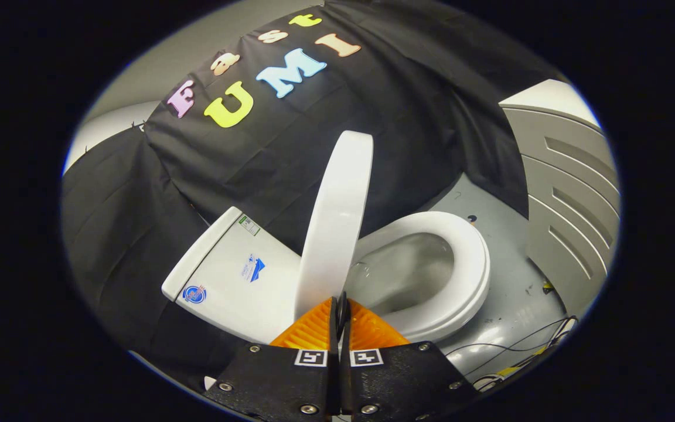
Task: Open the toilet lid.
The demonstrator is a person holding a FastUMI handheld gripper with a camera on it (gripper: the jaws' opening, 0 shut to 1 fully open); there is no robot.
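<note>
White toilet lid (337, 217) raised near upright, edge-on; seat (460, 264) down; bowl exposed.

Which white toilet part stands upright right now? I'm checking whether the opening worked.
The lid: it stands on edge just ahead of the closed gripper, fingers together. The seat lies flat around the bowl, and the tank sits behind.

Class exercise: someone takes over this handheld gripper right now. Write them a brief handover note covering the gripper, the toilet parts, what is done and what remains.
Gripper: fingers closed together, nothing visibly clamped, tips right at the near edge of the toilet lid.
Toilet lid: raised, standing roughly upright, edge-on between the tank and the bowl.
Seat: down, bowl open to view.
Done: lid lifted off the seat.
Left: probably tip the lid back to rest against the tank, then withdraw.
</note>
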